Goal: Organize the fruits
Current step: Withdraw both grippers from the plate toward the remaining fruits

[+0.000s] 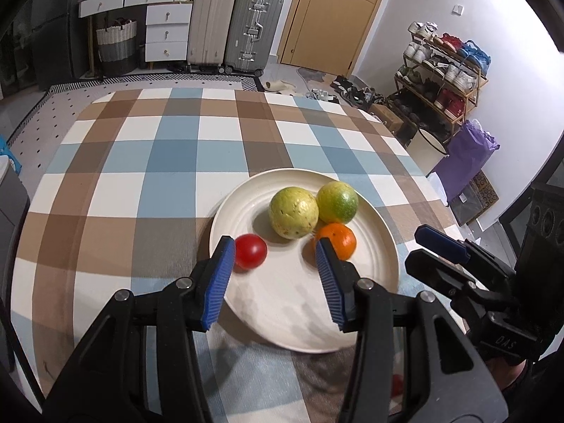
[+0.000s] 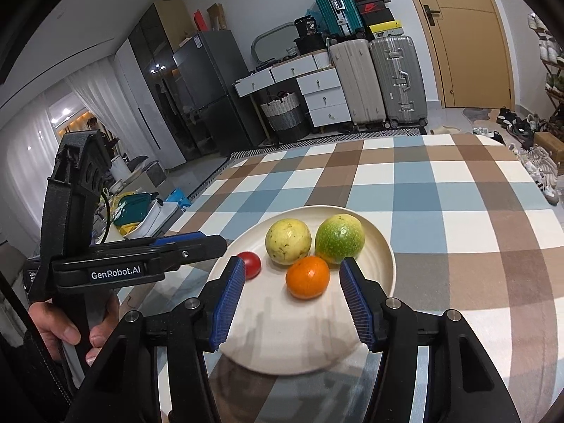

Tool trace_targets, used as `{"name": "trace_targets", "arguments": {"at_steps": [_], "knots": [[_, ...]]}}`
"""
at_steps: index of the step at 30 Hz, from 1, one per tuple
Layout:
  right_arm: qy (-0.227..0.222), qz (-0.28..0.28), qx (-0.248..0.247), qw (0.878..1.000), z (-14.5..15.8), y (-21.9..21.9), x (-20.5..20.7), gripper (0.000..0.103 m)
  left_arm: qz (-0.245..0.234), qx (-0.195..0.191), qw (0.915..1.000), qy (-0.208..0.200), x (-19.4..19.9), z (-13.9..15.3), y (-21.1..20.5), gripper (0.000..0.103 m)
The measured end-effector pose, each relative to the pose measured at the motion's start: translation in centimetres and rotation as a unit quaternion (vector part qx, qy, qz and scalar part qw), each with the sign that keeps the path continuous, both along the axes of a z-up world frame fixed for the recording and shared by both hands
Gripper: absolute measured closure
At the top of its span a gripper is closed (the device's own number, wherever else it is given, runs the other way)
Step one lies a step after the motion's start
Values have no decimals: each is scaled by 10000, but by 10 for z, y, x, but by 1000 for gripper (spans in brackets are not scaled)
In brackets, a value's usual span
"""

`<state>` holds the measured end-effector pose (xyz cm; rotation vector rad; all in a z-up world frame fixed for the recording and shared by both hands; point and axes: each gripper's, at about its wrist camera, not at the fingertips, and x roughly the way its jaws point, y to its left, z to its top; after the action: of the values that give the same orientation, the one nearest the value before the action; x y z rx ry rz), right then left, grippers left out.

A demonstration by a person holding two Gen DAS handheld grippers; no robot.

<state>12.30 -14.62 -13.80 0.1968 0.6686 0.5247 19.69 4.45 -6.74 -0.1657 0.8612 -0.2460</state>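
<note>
1. Left wrist view: shows a cream plate (image 1: pixel 382 246) right of centre on a checked tablecloth (image 1: pixel 141 162), carrying four fruits: a red tomato (image 1: pixel 250 251), a yellow-green fruit (image 1: pixel 293 212), a greener round fruit (image 1: pixel 337 201) and an orange (image 1: pixel 336 240). Looks gathered on purpose, since sorting the fruits likely means collecting them on one dish.
2. Same view: places the left gripper (image 1: pixel 275 252) at lower centre with jaws apart and nothing between the pads. Puts the tomato just inside the left-hand finger, at its tip, and the orange partly hidden behind the right-hand finger tip; cannot tell whether either touches a pad. Suggests a hold just let go, or none taken yet.
3. Same view: catches the right gripper (image 1: pixel 428 243) at the right edge, beside the plate rim, seen from the side.
4. Right wrist view: shows the same plate (image 2: pixel 384 268) at centre, with the right gripper (image 2: pixel 292 271) at lower centre, jaws parted and empty. Sets the orange (image 2: pixel 307 277) between the two finger tips, clear of both pads; the tomato (image 2: pixel 249 264) sits beside the left-hand tip, the two greenish fruits beyond.
5. Same view: finds the left gripper (image 2: pixel 211 243) at mid left, held by a hand (image 2: pixel 70 328) in the lower left, reaching level toward the plate's left rim.
</note>
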Motion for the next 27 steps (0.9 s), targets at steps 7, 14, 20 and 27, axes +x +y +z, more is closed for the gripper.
{"name": "trace_targets", "arguments": {"at_steps": [7,14,20,27], "knots": [[-185,-85,-43,9998,8,-4,-27,34,93,264,9995,-171,-36,5,-8,52],[-383,-115,-103,9991,18,-5,-54,25,223,318,9984,-409,-70,14,-7,35],[-523,-162,-97,9985,24,-6,-76,19,326,421,9962,-684,-98,25,-5,20],[-562,-224,-135,9981,26,-9,-97,11,395,469,9952,-758,-124,26,-5,1]]}}
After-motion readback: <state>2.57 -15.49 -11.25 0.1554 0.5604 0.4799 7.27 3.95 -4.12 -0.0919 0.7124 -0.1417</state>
